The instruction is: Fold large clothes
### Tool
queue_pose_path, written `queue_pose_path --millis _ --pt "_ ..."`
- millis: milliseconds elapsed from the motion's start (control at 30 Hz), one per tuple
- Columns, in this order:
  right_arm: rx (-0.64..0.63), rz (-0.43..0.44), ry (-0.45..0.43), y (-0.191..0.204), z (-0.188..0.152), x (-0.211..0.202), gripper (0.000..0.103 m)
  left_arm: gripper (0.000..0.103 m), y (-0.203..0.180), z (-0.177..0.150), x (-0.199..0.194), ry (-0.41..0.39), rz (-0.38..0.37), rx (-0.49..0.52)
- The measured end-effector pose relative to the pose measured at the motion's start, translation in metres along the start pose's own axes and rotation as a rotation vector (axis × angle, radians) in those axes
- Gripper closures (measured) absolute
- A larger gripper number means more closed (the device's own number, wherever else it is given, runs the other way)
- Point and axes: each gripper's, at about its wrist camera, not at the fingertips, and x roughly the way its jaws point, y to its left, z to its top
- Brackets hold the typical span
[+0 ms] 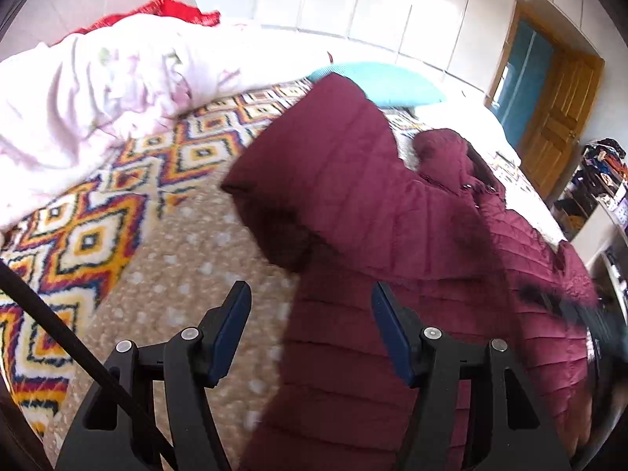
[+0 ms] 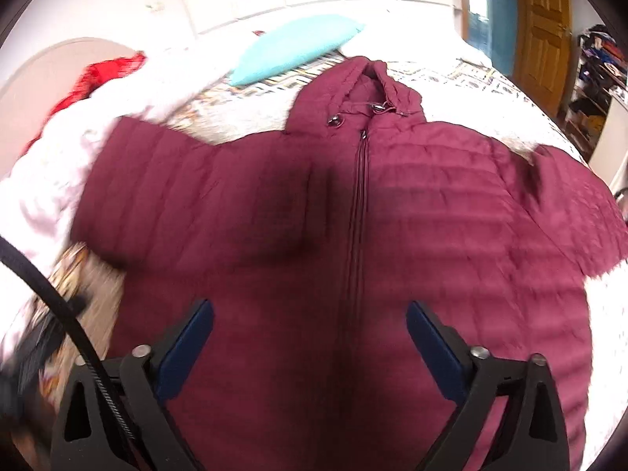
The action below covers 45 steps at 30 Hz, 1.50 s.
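Observation:
A maroon quilted hooded jacket (image 2: 392,216) lies front up on the bed, zipper shut, hood toward the far side, sleeves spread to both sides. In the left wrist view the jacket (image 1: 373,204) shows from its left side, with one sleeve lying across toward the patterned blanket. My left gripper (image 1: 310,314) is open and empty above the jacket's left edge. My right gripper (image 2: 310,333) is open and empty above the jacket's lower front, near the zipper.
A patterned blanket (image 1: 117,204) covers the bed. A crumpled pale pink sheet (image 1: 98,98) and a red cloth (image 1: 165,10) lie at the left. A turquoise pillow (image 2: 290,49) lies beyond the hood. A wooden door (image 2: 545,19) and cluttered shelves (image 2: 600,74) stand at the right.

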Motion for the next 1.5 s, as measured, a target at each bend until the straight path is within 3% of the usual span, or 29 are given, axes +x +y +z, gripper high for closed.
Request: queue_pose_path --millis 67,167,233,300,400,500,600,767,933,1100,1167,1333,1500 --pt "0.021 -0.038 0.036 0.006 0.022 0.033 0.017 0.041 0.008 -0.006 -0.001 -0.047 0.026 0.008" --pt "0.118 0.004 0.082 0.007 0.047 0.067 0.02 0.04 0.023 -0.009 0.0 -0.058 -0.017 -0.035" --pt "0.16 0.021 0.098 0.012 0.057 0.08 0.036 0.04 0.031 -0.008 0.002 -0.065 -0.05 -0.077" --pt "0.14 -0.019 0.129 0.02 0.06 0.089 0.079 0.039 0.035 -0.008 0.005 -0.068 -0.049 -0.097" --pt "0.083 -0.051 0.111 0.021 0.063 0.086 0.08 0.039 0.038 -0.009 0.011 -0.048 -0.053 -0.115" --pt "0.031 -0.171 0.06 0.003 0.067 0.072 0.08 0.039 0.044 -0.01 0.013 -0.038 -0.067 -0.139" --pt "0.058 -0.299 0.042 -0.039 0.071 0.059 0.08 0.039 0.048 -0.01 0.017 -0.027 -0.069 -0.156" --pt "0.143 -0.403 0.058 -0.109 0.066 0.046 0.08 0.039 0.049 -0.01 0.023 -0.002 -0.064 -0.161" --pt "0.218 -0.396 0.081 -0.146 0.055 0.046 0.079 0.039 0.045 -0.012 0.028 0.016 -0.045 -0.138" --pt "0.212 -0.426 0.089 -0.149 0.053 0.058 0.049 0.038 0.042 -0.013 0.034 0.052 -0.022 -0.123" --pt "0.243 -0.383 0.074 -0.154 0.053 0.052 0.045 0.038 0.041 -0.013 0.035 0.056 -0.012 -0.117" --pt "0.387 -0.181 0.002 -0.193 0.035 0.002 0.04 0.038 0.027 -0.014 0.024 0.027 0.005 -0.077" --pt "0.517 -0.199 -0.03 -0.268 0.001 -0.034 0.04 0.038 -0.018 -0.026 0.0 -0.015 -0.094 0.004"
